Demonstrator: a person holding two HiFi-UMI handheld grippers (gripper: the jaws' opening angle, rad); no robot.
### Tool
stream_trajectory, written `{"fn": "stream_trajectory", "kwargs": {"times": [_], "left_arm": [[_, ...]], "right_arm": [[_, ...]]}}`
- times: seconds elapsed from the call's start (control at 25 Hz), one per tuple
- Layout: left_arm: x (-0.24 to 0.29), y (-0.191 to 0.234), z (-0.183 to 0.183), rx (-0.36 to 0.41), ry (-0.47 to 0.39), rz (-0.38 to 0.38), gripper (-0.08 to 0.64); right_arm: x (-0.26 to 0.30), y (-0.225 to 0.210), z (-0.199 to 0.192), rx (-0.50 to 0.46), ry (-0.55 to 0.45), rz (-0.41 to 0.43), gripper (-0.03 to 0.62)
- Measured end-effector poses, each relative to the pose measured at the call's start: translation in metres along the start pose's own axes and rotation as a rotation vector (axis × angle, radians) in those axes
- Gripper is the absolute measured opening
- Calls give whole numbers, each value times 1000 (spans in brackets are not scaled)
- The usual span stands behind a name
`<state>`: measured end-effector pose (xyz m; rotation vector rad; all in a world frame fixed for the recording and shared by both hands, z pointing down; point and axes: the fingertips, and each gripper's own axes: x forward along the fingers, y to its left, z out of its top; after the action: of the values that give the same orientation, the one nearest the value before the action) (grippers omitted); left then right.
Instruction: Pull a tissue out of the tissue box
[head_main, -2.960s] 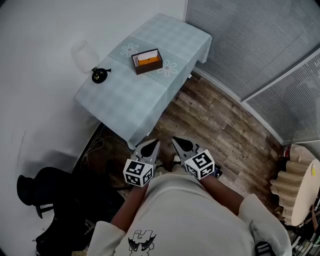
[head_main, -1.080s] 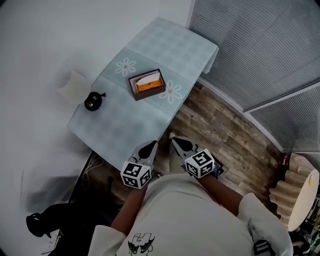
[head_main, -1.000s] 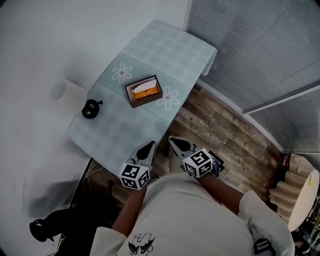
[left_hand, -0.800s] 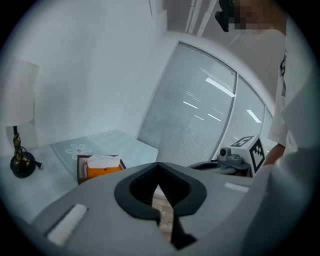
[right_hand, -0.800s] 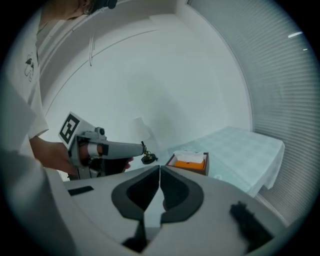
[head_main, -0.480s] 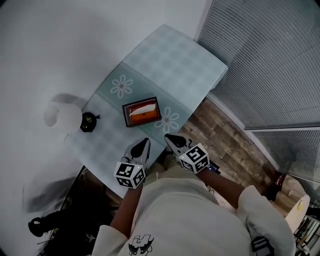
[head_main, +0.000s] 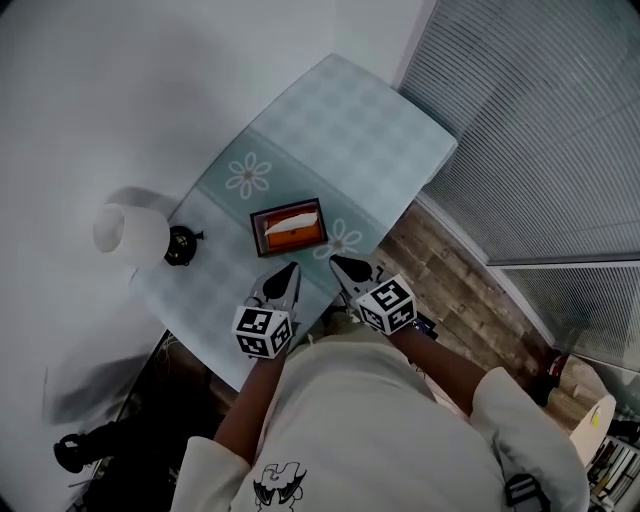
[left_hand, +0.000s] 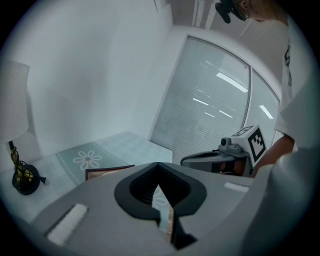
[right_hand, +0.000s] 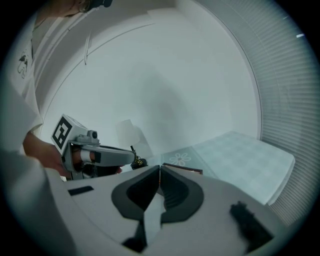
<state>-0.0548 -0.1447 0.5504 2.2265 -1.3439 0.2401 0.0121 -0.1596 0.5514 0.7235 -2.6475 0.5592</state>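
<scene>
Pale checked cloth covers the table (head_main: 350, 120), which is set against a white wall. Near its left edge stands a lamp (head_main: 128, 232) with a white shade. The tissue box (head_main: 291, 227) sits mid-table between two daisy prints, with a white tissue (head_main: 290, 216) showing in its opening. Just short of it, over the table's near edge, the left gripper (head_main: 288, 270) and the right gripper (head_main: 340, 264) hover side by side. Both have their jaws closed and empty, clear of the box. Slatted blinds (head_main: 540, 130) fill the right.
</scene>
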Motion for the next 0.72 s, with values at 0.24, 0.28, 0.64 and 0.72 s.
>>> {"fn": "stream_trajectory", "kwargs": {"times": [0.24, 0.28, 0.64, 0.72], "left_arm": [[27, 38, -15, 35, 75, 25, 6], [31, 45, -17, 31, 85, 32, 6], [72, 97, -40, 15, 205, 86, 6], [79, 107, -44, 0, 221, 98, 5]], "right_arm": [[37, -15, -11, -59, 63, -7, 8], [44, -21, -13, -71, 77, -12, 8], [99, -75, -37, -175, 222, -44, 8], [111, -82, -41, -187, 242, -40, 9]]}}
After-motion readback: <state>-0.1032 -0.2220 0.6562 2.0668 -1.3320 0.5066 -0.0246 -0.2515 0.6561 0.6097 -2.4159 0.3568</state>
